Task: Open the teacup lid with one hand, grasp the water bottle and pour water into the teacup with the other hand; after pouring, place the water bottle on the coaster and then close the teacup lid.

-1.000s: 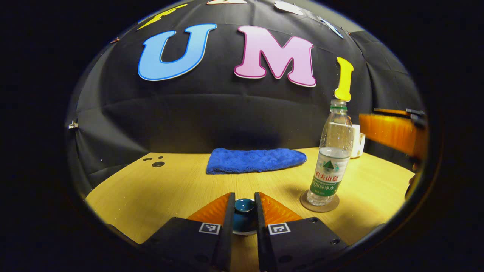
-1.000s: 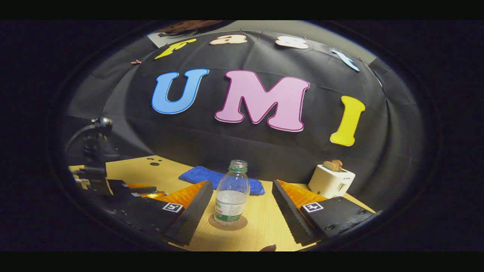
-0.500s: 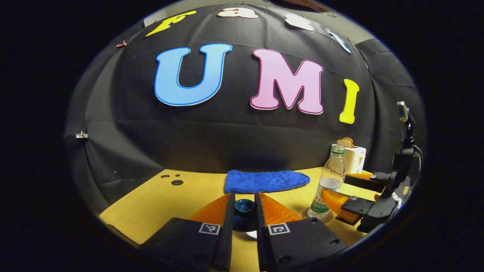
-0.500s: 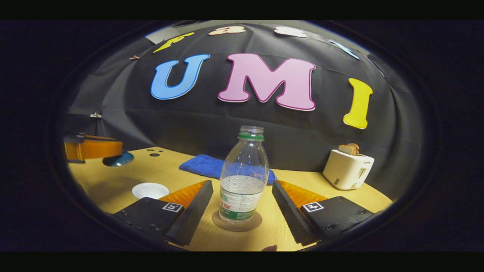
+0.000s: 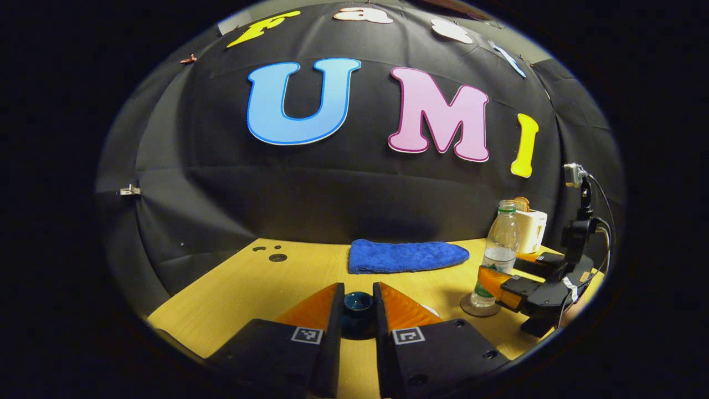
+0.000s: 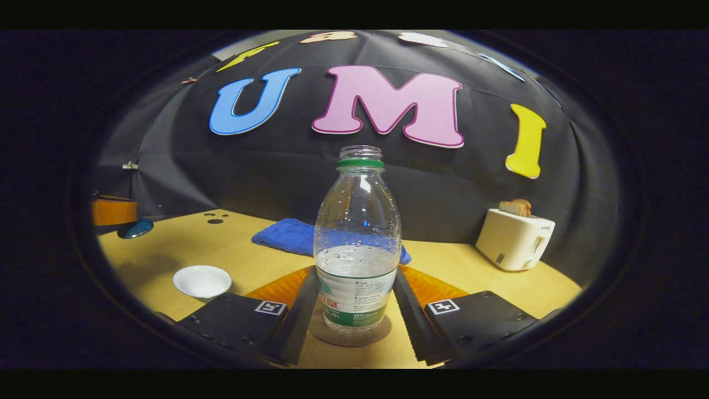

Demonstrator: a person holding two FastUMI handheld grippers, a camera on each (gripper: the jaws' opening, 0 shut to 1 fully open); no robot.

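While my left gripper (image 5: 358,310) holds the small dark-teal ceramic teacup lid (image 5: 358,302) pinched by its knob between its jaws, lifted above the pale wooden worktop (image 5: 266,288), my right gripper (image 6: 354,310) has its jaws set against both sides of the clear plastic water bottle (image 6: 357,244). The bottle stands uncapped and half full on the round brown coaster (image 6: 350,337). The open white teacup (image 6: 202,281) sits to the left. Next, I judge, comes a firm squeeze, then a lift toward the cup.
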